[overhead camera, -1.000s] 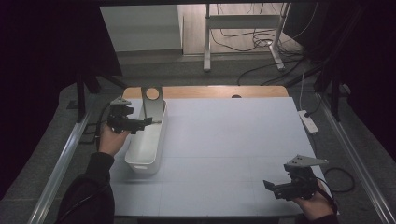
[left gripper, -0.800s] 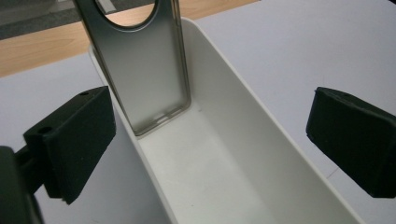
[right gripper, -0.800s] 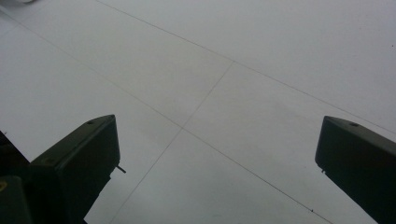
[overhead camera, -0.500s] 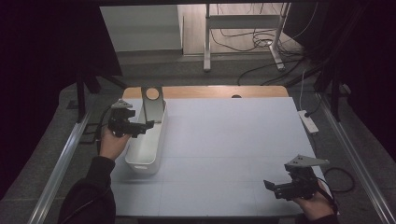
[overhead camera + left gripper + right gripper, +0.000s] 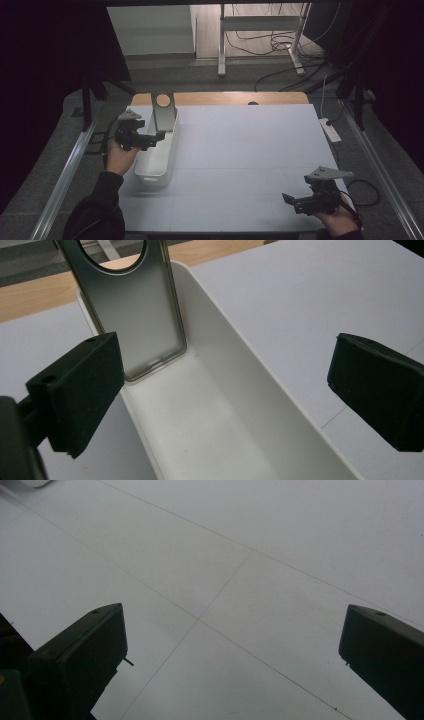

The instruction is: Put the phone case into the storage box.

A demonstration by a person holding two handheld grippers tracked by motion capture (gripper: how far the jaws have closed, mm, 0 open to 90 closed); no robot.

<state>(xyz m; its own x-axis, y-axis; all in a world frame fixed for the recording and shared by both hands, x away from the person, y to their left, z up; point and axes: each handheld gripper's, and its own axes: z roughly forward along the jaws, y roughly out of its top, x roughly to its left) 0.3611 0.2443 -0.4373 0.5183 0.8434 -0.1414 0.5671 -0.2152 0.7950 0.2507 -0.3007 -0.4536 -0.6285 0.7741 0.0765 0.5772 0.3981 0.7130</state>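
Both grippers' jaws gape: left gripper [image 5: 150, 136] over smooth white bin [image 5: 167, 150], right gripper [image 5: 295, 200] idle

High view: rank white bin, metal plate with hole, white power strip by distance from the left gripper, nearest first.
From the left gripper:
1. White bin: right under the jaws, at the table's left.
2. Metal plate with hole: standing in the bin's far end, just beyond the gripper.
3. White power strip: off the table's right edge, farthest.

White table [image 5: 250, 150], power strip [image 5: 330, 130], floor cables [image 5: 280, 45]
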